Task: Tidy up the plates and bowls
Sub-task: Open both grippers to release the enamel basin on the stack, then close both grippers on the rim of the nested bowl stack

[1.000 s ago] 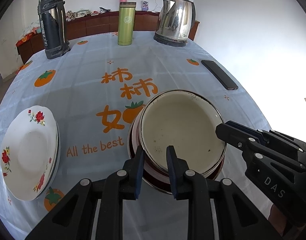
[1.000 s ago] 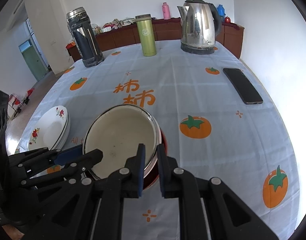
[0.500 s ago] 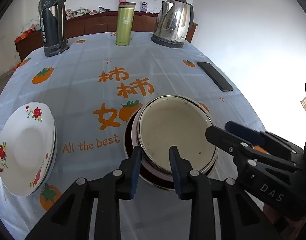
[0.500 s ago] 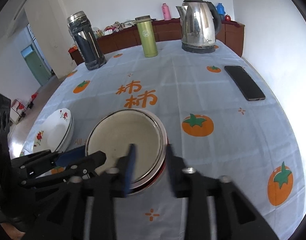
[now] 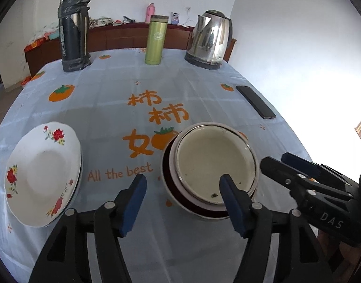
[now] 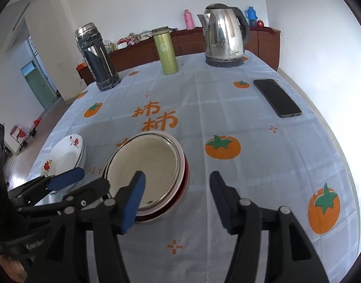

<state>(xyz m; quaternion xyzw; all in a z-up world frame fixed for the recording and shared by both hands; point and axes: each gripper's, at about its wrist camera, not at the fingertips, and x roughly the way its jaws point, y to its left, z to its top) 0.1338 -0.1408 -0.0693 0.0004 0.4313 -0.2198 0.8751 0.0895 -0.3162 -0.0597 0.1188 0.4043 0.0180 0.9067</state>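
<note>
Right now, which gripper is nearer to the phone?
Right. The right gripper sits on the phone's side of the bowls; the left gripper sits toward the plates.

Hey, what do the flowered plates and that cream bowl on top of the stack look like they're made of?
Flowered plates: probably glazed ceramic or porcelain, glossy white with printed red flowers. Cream bowl: likely enamelled metal, going by its thin dark rim, chips along the edge and dull speckled inside. It sits nested in a red bowl of unclear material.

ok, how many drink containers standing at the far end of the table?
3. Dark thermos on the far left, green tumbler in the middle, steel kettle on the far right. The pink flask behind sits on the sideboard, not the table.
</note>
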